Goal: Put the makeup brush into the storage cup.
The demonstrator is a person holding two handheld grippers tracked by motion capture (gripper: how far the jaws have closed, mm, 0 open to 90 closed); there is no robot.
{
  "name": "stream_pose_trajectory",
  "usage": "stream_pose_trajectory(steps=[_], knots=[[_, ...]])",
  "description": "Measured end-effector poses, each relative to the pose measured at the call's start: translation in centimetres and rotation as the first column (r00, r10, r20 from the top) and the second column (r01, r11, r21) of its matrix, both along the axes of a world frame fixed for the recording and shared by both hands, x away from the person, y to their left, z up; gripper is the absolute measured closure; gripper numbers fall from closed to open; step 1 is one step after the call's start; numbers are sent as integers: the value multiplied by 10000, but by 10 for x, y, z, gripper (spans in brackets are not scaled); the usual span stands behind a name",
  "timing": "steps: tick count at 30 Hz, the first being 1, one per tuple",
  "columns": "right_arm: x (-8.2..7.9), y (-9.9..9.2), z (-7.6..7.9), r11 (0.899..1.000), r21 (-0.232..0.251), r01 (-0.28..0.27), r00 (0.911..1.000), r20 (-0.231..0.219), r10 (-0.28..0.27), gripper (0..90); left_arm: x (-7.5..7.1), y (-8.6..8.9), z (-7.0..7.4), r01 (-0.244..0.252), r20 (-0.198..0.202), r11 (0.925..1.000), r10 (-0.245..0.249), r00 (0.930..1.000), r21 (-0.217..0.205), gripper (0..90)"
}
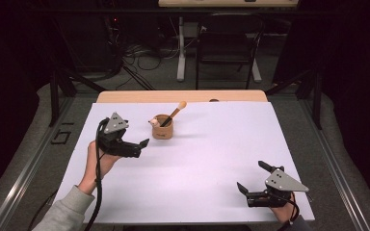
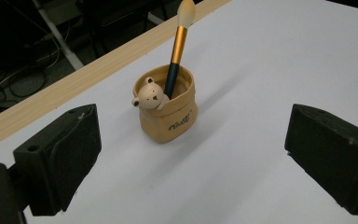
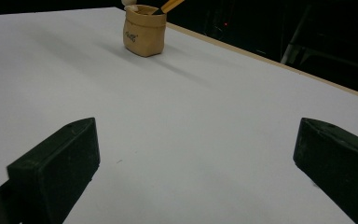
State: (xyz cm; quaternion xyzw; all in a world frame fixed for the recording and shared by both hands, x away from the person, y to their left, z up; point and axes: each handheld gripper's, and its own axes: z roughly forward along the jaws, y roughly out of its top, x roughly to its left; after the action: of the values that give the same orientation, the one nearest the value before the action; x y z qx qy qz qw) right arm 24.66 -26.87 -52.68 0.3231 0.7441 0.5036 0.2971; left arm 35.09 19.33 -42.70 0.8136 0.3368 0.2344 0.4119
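A tan pouch-shaped cup with a small bear figure on its rim stands upright on the white sheet, toward the back left. A brush with a gold and dark handle leans in it, bristles up. My left gripper is held open just left of the cup and a little nearer; in the left gripper view the cup stands ahead between the wide jaws. My right gripper rests open near the front right corner, empty, with the cup far off.
The white sheet covers a wooden table whose bare edge shows at the back. Beyond it stand a dark chair, table legs and floor cables. A grey-sleeved forearm enters at the bottom left.
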Motion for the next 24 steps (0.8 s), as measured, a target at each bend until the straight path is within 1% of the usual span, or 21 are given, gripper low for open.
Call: stream_pose_trajectory(steps=[4, 7, 10, 15, 19, 24], knots=[[0, 0, 0, 10000, -22, -27, 10000, -19, 27, 0, -8, 5, -1, -34, 41, 10000, 34, 10000, -11, 39], [0, 0, 0, 10000, -9, -15, 10000, -30, 15, 0, -13, 8, -4, -133, 261, 9999, 134, 9996, -47, 39], [0, 0, 0, 10000, -10, -17, 10000, -15, 17, 0, -17, 10, -8, -104, 215, 9999, 103, 9997, 18, 36], [0, 0, 0, 10000, -11, -7, 10000, -25, 7, 0, -27, 15, -13, -171, 235, 9997, 175, 9996, -171, 29], [1, 0, 0, 10000, -14, -18, 10000, -25, 18, 0, -34, 19, -15, -118, 237, 9998, 121, 9996, -148, 20], [1, 0, 0, 10000, -10, -5, 10000, -33, 5, 0, -44, 22, -18, -174, 329, 9996, 181, 9993, -214, 14]])
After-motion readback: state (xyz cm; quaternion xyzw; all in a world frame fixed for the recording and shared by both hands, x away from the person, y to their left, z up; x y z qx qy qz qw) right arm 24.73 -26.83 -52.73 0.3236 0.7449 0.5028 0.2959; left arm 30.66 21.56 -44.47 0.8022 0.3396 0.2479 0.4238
